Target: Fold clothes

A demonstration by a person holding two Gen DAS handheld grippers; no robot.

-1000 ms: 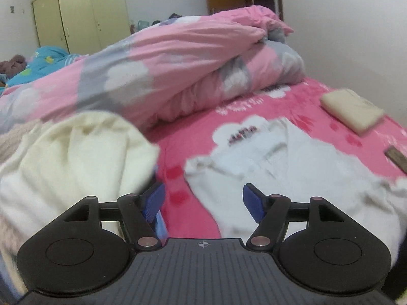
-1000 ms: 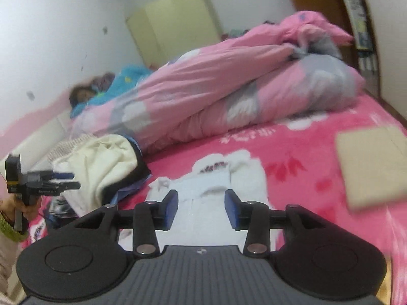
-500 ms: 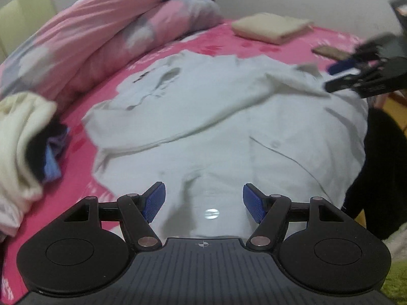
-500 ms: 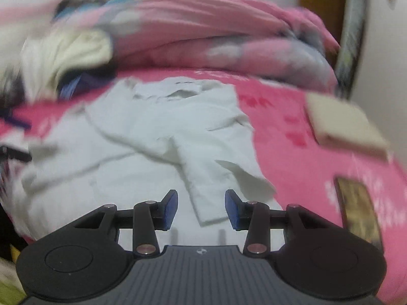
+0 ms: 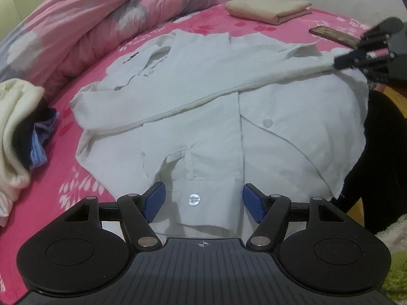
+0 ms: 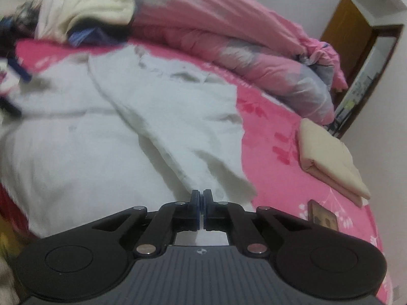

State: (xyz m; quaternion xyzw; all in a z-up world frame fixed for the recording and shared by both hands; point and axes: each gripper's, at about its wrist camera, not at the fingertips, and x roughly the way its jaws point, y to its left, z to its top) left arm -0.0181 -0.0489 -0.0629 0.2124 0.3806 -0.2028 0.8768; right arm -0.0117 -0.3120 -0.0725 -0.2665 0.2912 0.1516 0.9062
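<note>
A white button-up shirt (image 5: 203, 96) lies spread on the pink bed (image 5: 51, 178), with both sleeves folded across its body. My left gripper (image 5: 203, 202) hovers open low over the shirt's near edge. A buttoned sleeve cuff (image 5: 211, 211) lies between its blue pads (image 5: 154, 202), which do not press on it. In the right wrist view my right gripper (image 6: 202, 195) is shut on the end of the other sleeve (image 6: 162, 127). The left wrist view shows that gripper (image 5: 340, 59) at the far right, with the sleeve pulled taut toward it.
A rolled pink duvet (image 5: 76, 30) lies along the far side of the bed. A folded beige cloth (image 5: 267, 10) and a phone (image 5: 333, 34) lie beyond the shirt. A pile of cream and blue clothes (image 5: 15, 117) sits left, and dark fabric (image 5: 381, 139) hangs off the bed's right edge.
Both grippers have dropped from facing across the bed to just over the shirt. The right jaws have closed on the sleeve end; the left jaws stay open.
</note>
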